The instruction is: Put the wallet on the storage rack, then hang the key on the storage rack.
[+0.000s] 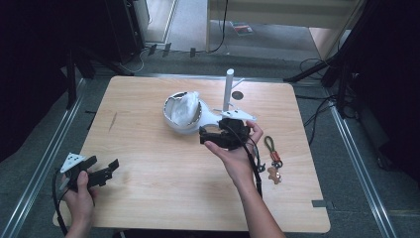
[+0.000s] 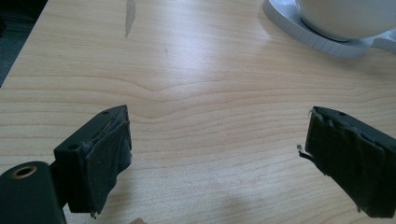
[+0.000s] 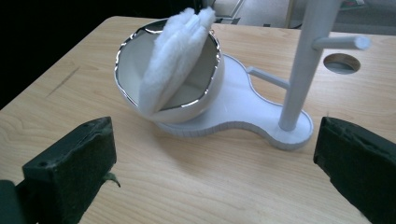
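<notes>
A white bowl (image 1: 172, 118) with a silver rim lies tilted on the white base (image 1: 212, 118) of a peg stand (image 1: 229, 89) at the table's far middle. A white fluffy pad (image 1: 186, 106) stands inside the bowl. My right gripper (image 1: 203, 135) hovers just right of the bowl, open, with nothing between its pads. In the right gripper view the bowl (image 3: 198, 108), pad (image 3: 173, 60) and stand post (image 3: 303, 70) lie beyond my open right gripper (image 3: 212, 135). My left gripper (image 1: 105, 163) rests open near the front left corner. The left gripper view has bare wood between the pads of the left gripper (image 2: 217, 121).
A keychain (image 1: 273, 158) with a green loop and a small gingerbread figure lies on the table's right side. A round hole (image 1: 237, 95) sits in the tabletop behind the stand. The base (image 2: 299, 28) and bowl (image 2: 345, 14) show far off in the left gripper view.
</notes>
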Demonstrator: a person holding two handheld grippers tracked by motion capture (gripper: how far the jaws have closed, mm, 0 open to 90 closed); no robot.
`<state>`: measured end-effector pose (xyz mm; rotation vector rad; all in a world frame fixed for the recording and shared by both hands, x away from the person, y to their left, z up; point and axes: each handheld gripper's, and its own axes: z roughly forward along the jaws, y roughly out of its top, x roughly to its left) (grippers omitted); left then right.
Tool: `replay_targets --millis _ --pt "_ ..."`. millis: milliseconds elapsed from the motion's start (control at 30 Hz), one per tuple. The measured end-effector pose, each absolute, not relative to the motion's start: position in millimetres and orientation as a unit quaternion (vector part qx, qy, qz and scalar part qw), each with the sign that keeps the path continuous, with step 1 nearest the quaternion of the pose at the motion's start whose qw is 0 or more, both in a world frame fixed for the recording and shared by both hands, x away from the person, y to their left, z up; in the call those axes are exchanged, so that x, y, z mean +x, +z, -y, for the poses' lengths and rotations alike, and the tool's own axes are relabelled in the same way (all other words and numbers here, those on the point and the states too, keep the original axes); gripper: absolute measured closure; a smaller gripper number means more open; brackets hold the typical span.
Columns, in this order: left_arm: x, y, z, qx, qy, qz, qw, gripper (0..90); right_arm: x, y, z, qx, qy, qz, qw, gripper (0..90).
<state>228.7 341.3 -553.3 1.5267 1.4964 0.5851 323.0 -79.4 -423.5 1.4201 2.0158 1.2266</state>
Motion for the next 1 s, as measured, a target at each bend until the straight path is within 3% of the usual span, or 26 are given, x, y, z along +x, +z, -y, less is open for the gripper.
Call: replay_targets --millis 1000 --pt "228.0 -553.0 -339.7 0.619 0.234 -0.604 0.443 7.7 298.5 -426.2 139.6 0.524 0.435 -0.7 0.215 0.0"
